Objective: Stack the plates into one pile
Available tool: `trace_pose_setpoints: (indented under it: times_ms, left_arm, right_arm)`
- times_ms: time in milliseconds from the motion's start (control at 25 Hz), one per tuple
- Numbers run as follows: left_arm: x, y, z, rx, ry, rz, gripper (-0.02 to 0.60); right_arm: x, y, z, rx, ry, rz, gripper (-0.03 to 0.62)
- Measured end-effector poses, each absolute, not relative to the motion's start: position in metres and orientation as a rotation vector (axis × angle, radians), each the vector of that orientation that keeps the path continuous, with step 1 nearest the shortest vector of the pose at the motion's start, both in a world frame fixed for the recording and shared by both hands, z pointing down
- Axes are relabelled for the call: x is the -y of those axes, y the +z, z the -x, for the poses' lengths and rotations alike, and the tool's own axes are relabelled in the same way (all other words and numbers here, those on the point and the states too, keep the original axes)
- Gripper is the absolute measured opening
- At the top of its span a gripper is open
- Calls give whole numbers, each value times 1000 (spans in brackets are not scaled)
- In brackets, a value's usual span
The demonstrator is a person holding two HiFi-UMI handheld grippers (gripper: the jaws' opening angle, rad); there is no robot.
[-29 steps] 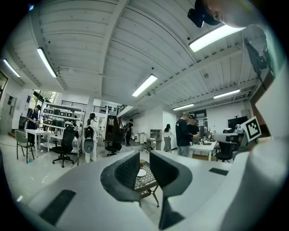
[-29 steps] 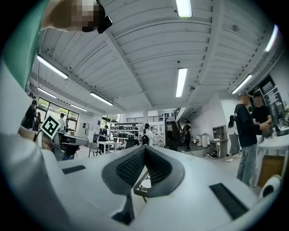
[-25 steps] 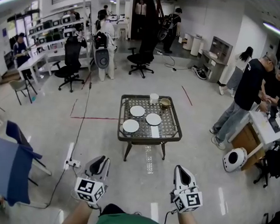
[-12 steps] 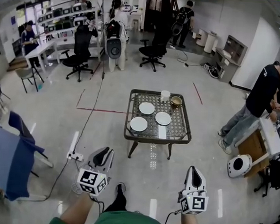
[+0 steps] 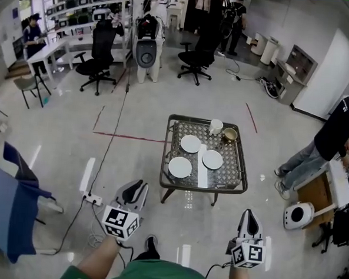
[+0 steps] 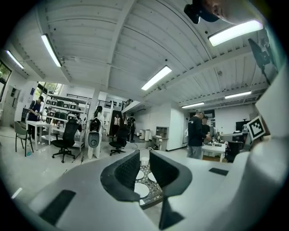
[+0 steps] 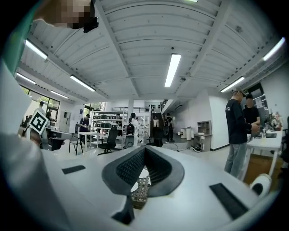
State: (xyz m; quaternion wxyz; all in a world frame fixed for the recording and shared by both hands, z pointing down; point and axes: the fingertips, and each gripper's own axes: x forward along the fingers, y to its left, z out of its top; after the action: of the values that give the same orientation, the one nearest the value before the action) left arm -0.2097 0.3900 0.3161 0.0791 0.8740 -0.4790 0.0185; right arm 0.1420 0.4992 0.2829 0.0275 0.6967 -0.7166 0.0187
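Three white plates lie apart on the small wicker-topped table (image 5: 172, 159): one at the back (image 5: 190, 144), one on the right (image 5: 212, 159), one at the front left (image 5: 180, 167). My left gripper (image 5: 136, 189) hangs well short of the table, its jaws a narrow gap apart with nothing between them. In the left gripper view (image 6: 144, 154) the plates (image 6: 141, 189) show through that gap. My right gripper (image 5: 249, 218) is also short of the table and is shut and empty; in the right gripper view (image 7: 144, 149) its tips meet.
A white cup (image 5: 215, 126), a small bowl (image 5: 229, 134) and a white strip (image 5: 202, 174) share the table. A power strip with cable (image 5: 92, 200) lies on the floor at left. A white round device (image 5: 299, 215), a person (image 5: 333, 140) and a desk stand at right; office chairs behind.
The table has come closer and shifted right and down in the head view. Both grippers have been carried forward toward it, keeping their jaws as they were.
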Motion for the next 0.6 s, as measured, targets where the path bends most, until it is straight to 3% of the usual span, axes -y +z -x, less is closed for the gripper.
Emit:
trace_pose_setpoints:
  times_ms: [600]
  left_arm:
    - [-276,340,251,1389,40,-2579,80]
  right_arm:
    - [-392,307,-105,2140,128,-2133,20]
